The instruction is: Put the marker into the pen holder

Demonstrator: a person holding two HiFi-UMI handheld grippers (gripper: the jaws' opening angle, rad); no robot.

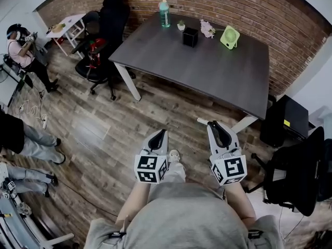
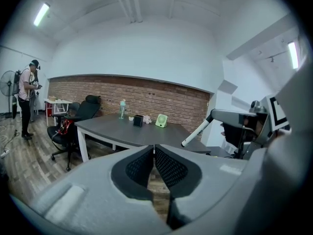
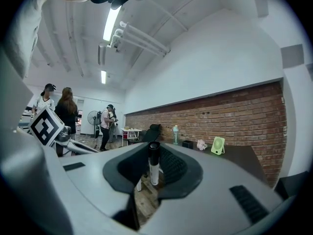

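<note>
The black pen holder [image 1: 190, 37] stands near the far edge of the dark table [image 1: 218, 77], between a small plant and a pink object. It also shows in the left gripper view as the pen holder [image 2: 138, 121] and in the right gripper view as the pen holder [image 3: 187, 144]. My right gripper [image 1: 211, 123] is shut on a white marker with a black cap [image 3: 154, 163]. The marker [image 1: 202, 121] sticks out sideways to the left. My left gripper [image 1: 162, 132] is shut with nothing in it. Both grippers hang over the wooden floor, short of the table's near edge.
On the table stand a teal bottle [image 1: 164, 13] and a green fan [image 1: 230, 37]. Black office chairs [image 1: 106, 35] stand left of the table; another chair [image 1: 301, 170] and a black cabinet [image 1: 285, 119] are at the right. A person [image 1: 23, 53] stands far left.
</note>
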